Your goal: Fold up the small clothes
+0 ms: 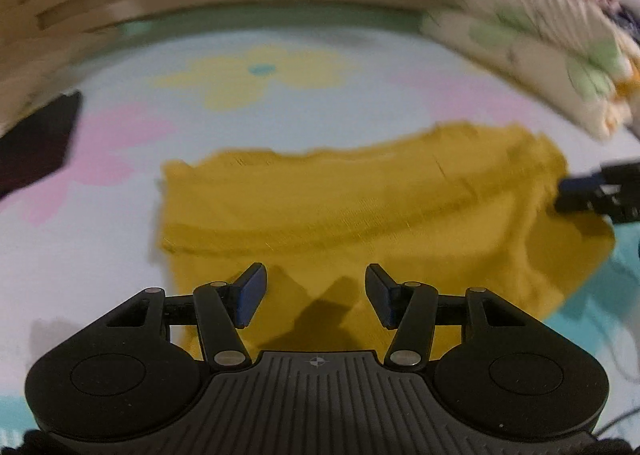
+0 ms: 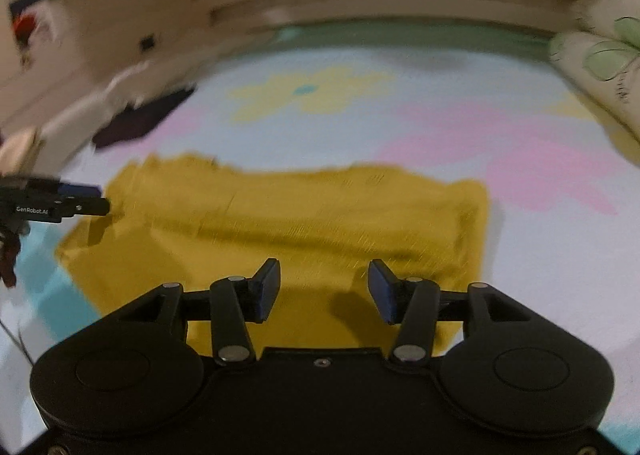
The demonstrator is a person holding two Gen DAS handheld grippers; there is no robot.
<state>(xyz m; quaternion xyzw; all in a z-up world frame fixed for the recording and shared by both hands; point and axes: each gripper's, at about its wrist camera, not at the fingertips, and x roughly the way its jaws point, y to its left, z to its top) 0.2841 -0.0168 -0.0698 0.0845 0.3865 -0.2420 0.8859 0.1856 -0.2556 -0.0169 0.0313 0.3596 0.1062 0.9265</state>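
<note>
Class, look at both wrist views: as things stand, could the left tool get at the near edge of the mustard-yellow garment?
Probably yes. The left tool is open with the yellow garment lying flat directly beneath and ahead of its fingers. Nothing lies between them; the right tool is off to the other side.

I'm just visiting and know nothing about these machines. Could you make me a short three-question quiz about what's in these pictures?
1. True or false: the left gripper is shut on the mustard-yellow knitted garment.
2. What lies under the garment? A) a bare wooden board B) a pale blue sheet with pink and yellow flowers C) a metal tray
3. Fill in: the right gripper hovers over the garment with its jaws ____.

Key: 1 false; 2 B; 3 open.
</note>
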